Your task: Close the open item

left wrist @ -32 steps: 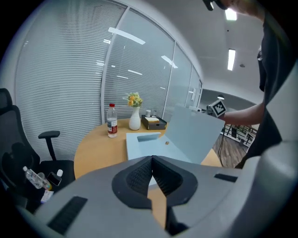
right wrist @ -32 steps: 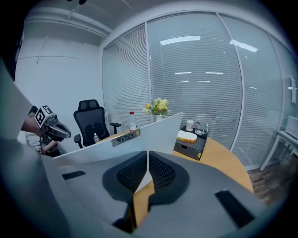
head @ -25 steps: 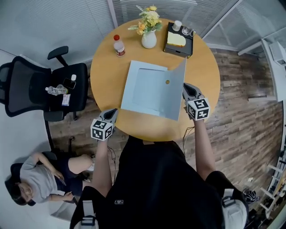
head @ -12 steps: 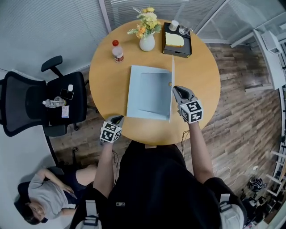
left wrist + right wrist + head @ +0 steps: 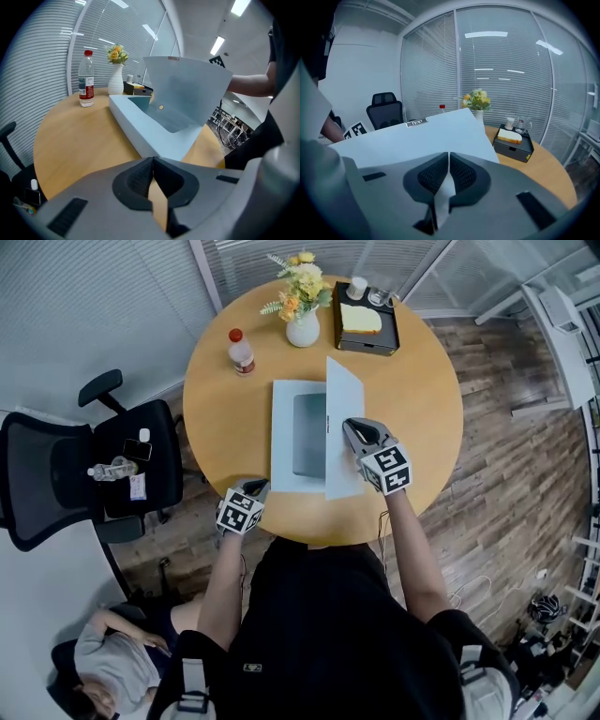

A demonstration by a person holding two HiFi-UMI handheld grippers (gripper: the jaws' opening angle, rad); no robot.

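A flat light-blue box [image 5: 292,442] lies open in the middle of the round wooden table [image 5: 422,418]. Its hinged lid [image 5: 342,442] stands tilted leftward over the base, partly covering the grey inside. My right gripper [image 5: 349,427] is shut and pressed against the lid's outer face; in the right gripper view the lid [image 5: 417,136] fills the space beyond the right gripper [image 5: 448,157]. My left gripper [image 5: 258,487] is shut on nothing at the table's near edge, just short of the box. The left gripper view shows the box [image 5: 150,131] and raised lid [image 5: 187,89] ahead of the left gripper [image 5: 152,161].
At the far side of the table stand a red-capped bottle [image 5: 241,352], a white vase of flowers [image 5: 302,324] and a black tray with bread [image 5: 367,320]. A black office chair [image 5: 66,474] is left of the table. A person [image 5: 112,671] sits on the floor at lower left.
The lid has swung from leaning right, through upright, to leaning left over the base. My right gripper moved left with it. The left gripper stayed at the near edge.
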